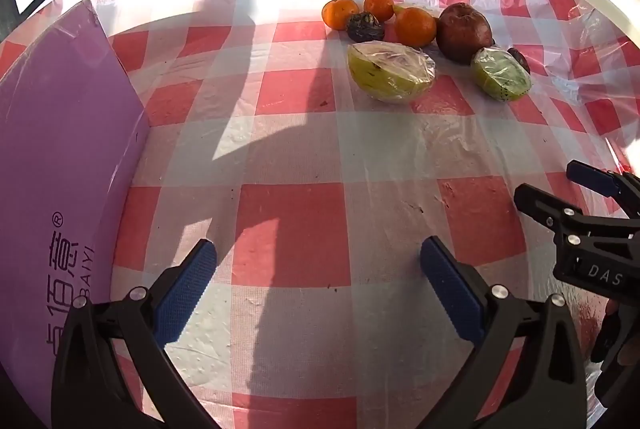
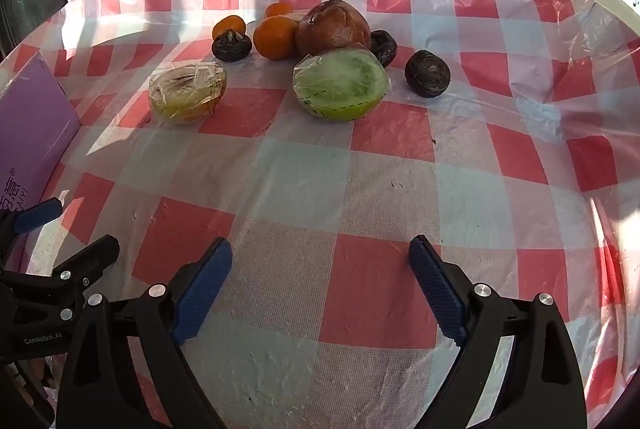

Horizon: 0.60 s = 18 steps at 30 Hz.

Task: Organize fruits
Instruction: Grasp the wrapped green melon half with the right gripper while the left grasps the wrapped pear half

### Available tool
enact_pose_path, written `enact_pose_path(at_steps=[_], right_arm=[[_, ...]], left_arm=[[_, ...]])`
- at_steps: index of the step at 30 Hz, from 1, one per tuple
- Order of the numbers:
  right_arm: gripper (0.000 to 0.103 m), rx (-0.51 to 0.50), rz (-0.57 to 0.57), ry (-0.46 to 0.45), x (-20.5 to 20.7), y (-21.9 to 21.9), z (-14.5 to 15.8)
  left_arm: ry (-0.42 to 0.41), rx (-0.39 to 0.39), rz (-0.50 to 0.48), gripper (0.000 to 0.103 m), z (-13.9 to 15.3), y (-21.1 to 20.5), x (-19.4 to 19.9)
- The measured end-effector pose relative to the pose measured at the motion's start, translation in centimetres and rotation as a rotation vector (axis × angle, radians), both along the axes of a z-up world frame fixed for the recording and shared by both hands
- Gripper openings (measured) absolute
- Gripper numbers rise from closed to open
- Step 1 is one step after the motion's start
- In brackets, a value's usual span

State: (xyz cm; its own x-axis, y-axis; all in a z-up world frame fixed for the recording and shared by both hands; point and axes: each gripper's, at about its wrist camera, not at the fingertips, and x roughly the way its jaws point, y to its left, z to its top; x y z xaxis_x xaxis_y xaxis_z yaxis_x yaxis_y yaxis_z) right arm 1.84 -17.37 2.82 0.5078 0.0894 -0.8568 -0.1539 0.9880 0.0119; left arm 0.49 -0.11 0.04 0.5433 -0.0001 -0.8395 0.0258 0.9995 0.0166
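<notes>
Short of the fruit cluster, both grippers hang over bare checked tabletop point(image 2: 360, 189) with nothing held

Left gripper point(image 1: 318, 281) and right gripper point(image 2: 320, 277) both stand with jaws spread wide and empty, tilted down toward the cloth. Taking the brown apple point(image 2: 334, 27) as landmark: the oranges point(image 2: 276, 37) lie just left of it, the wrapped green half-fruit point(image 2: 340, 89) touches its near side, the wrapped yellowish half-fruit point(image 2: 186, 93) lies further left and nearer, and dark round fruits point(image 2: 427, 73) sit to either side. A purple box point(image 1: 60, 149) stands well left of the apple. Judged step: approach, no pick begun. Next move calls for advancing one gripper to straddle a single fruit before closing, probably into the box
</notes>
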Motion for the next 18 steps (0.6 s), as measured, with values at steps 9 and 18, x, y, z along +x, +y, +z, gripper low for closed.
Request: enact_pose_path(at_steps=[9,18], right_arm=[[0.087,-0.004,-0.025,0.001,9.1,-0.4,-0.5],[0.061,0.037,-0.001,0.007,11.4,-2.0,0.1]], left_arm=[[-0.012,-0.001,0.013,0.102,0.5,-1.5,5.8],[-0.033,0.036,-0.050,0.102,0.5,-4.8,12.6]])
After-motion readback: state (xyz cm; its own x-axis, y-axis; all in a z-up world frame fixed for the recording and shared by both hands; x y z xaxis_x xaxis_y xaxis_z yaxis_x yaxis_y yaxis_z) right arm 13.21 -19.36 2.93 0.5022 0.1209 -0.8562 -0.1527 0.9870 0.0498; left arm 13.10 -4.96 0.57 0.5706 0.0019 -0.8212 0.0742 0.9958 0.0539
